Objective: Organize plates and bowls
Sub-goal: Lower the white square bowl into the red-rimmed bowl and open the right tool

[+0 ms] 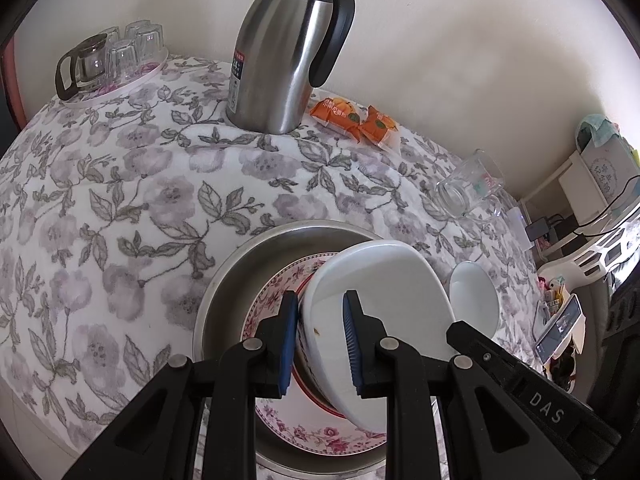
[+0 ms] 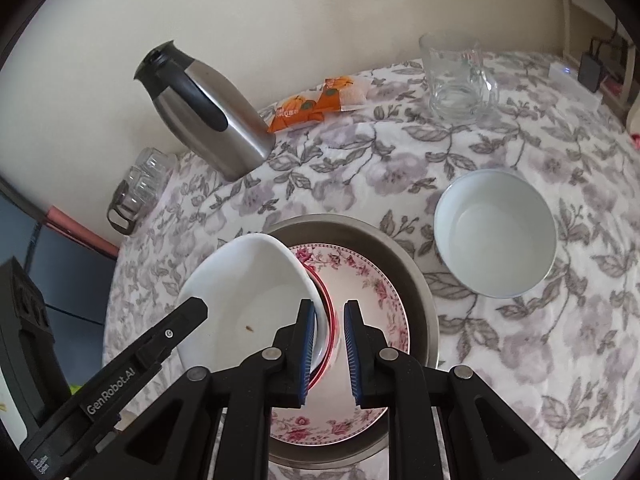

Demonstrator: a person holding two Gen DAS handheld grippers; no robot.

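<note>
**White bowl held tilted over the floral plate**

We see a plain white ceramic bowl [image 1: 376, 280], glossy, with a small brown speck on its inner wall, tipped on edge above a plate with a pink floral border [image 2: 360, 276] that lies in a round metal basin [image 2: 412, 276]. A red-rimmed dish shows just beneath the bowl. Our left gripper [image 1: 320, 344] has its jaws narrow and pinched on the bowl's rim, one blue pad outside the wall and one inside. Our right gripper [image 2: 326, 350] stands with its jaws narrow too; its left pad touches the bowl's opposite rim, but we cannot tell whether it grips anything. A second white bowl [image 2: 496, 232] sits upright on the floral tablecloth [image 2: 520, 340], just beside the basin.
</note>
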